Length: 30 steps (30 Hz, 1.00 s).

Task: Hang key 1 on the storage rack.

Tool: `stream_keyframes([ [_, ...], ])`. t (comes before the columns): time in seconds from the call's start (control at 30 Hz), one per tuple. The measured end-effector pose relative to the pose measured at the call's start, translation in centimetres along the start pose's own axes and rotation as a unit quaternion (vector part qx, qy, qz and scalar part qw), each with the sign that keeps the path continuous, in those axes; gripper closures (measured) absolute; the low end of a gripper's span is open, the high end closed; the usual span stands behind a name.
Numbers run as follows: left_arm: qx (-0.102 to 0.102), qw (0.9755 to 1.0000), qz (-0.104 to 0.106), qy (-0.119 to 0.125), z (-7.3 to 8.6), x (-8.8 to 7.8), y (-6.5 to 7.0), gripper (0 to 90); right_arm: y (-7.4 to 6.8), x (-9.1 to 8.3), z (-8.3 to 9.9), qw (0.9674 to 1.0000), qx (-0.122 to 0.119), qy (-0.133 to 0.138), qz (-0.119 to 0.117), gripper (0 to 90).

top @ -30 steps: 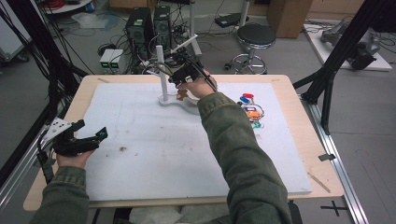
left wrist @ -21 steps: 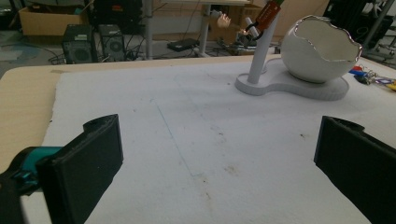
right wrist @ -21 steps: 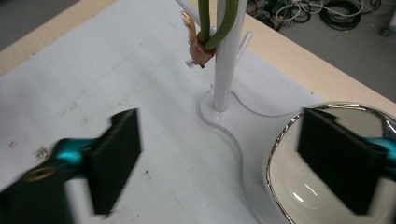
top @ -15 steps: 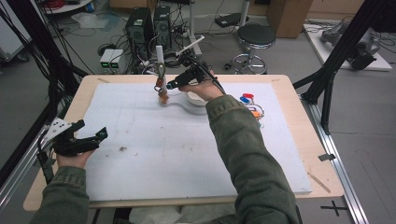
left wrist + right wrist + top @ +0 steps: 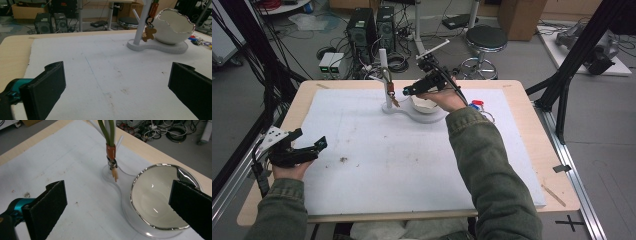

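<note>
Right claw (image 5: pixel 406 92) has just sprung open with nothing between its jaws; the gingerbread keychain (image 5: pixel 114 173) hangs on the white stand (image 5: pixel 384 65) beside the bowl (image 5: pixel 160 197). I'd back away level, avoiding the strap. Left claw (image 5: pixel 314 145) idles open over the worktop (image 5: pixel 312 95).

Olive-green sleeves (image 5: pixel 492 165) on both arms; black tongs (image 5: pixel 294 150) with flat square pads, teal fitting, grey three-cornered plate.

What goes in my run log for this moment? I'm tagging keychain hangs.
right gripper: jaws just opened, nothing between them | keychain: hanging on stand | bowl: empty | left gripper: open, idle
</note>
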<state>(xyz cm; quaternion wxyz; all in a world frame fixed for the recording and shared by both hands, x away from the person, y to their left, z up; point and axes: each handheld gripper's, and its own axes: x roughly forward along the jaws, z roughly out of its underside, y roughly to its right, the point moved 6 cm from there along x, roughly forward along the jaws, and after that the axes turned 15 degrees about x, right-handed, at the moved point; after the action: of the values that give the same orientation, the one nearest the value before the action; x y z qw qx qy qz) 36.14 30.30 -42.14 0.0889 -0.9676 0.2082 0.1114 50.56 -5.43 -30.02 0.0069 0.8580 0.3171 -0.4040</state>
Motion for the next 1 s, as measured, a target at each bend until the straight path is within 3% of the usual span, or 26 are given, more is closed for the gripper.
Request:
stream_keyframes([
  [0.43, -0.001, 1.0, -0.001, 0.0, 0.0, 0.0, 0.0, 1.7, 3.0, -1.4, 2.4, 0.9997, 0.012, 0.014, 0.017, 0.8],
  [0.77, -0.001, 1.0, 0.0, -0.002, 0.0, 0.1, 0.1, 1.7, 6.6, -2.0, 5.2, 0.9985, 0.038, 0.018, 0.034, 0.8],
  [0.93, -0.035, 0.9992, 0.007, 0.018, -0.2, -0.1, -0.1, 1.7, 8.0, -2.4, 6.0, 0.9976, 0.05, 0.029, 0.038, 0.8],
  [1.0, -0.026, 0.9996, 0.001, 0.012, -0.1, 0.0, -0.1, 1.7, 8.8, -2.4, 6.4, 0.997, 0.055, 0.031, 0.046, 0.8],
])
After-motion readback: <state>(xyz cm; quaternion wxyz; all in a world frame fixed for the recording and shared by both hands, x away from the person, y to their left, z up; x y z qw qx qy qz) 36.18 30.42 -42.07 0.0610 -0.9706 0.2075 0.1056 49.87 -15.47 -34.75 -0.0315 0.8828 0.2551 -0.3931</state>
